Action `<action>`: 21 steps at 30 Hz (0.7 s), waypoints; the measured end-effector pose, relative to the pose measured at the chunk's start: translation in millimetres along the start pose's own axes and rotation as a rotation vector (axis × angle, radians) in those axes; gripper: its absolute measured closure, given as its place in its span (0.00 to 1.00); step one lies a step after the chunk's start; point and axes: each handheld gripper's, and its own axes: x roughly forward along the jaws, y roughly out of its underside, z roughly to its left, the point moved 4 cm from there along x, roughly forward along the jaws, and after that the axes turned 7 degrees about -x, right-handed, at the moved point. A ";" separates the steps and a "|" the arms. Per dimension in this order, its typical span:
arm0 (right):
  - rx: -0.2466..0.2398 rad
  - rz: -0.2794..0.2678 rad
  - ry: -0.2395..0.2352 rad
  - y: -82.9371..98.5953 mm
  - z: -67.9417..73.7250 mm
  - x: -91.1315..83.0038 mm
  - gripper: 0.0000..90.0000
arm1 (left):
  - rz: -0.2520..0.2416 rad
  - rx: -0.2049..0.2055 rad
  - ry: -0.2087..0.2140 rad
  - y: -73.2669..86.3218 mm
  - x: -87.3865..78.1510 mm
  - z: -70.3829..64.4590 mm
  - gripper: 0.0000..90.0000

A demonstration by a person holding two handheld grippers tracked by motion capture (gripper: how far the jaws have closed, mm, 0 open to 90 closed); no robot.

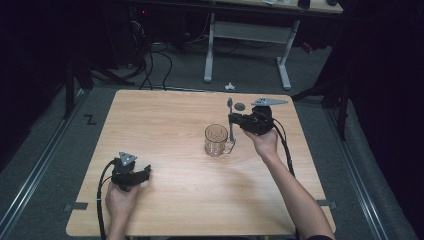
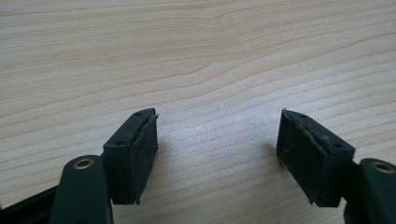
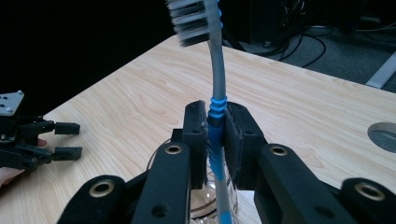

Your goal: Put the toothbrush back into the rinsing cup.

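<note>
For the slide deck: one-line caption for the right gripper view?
Right gripper clamps a toothbrush upright, bristles up, above a glass mug.

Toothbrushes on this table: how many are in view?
1. The toothbrush is clamped upright in the right gripper, bristles up, its lower end in or just above the glass mug near the table's middle. No other shows.

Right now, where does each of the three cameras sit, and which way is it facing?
High view: above the person's side, facing forward and down on the table; both forearms, left gripper, right gripper.
Left gripper view: rides the left gripper, facing bare tabletop between open jaws.
Right gripper view: rides the right gripper, jaws clamping an upright toothbrush above the glass mug.
Shared: high and right gripper views both show toothbrush, mug and left gripper.
</note>
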 end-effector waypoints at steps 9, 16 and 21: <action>-0.001 -0.001 0.003 2.7 -0.2 -3.5 0.88 | 0.000 0.000 0.000 0.0 0.0 0.0 0.33; -0.003 0.000 0.007 5.3 0.1 -5.7 0.88 | 0.000 0.000 0.000 0.0 0.0 0.0 0.33; -0.003 -0.002 0.008 6.5 0.2 -7.2 0.88 | 0.000 0.000 0.000 0.0 0.0 0.0 0.33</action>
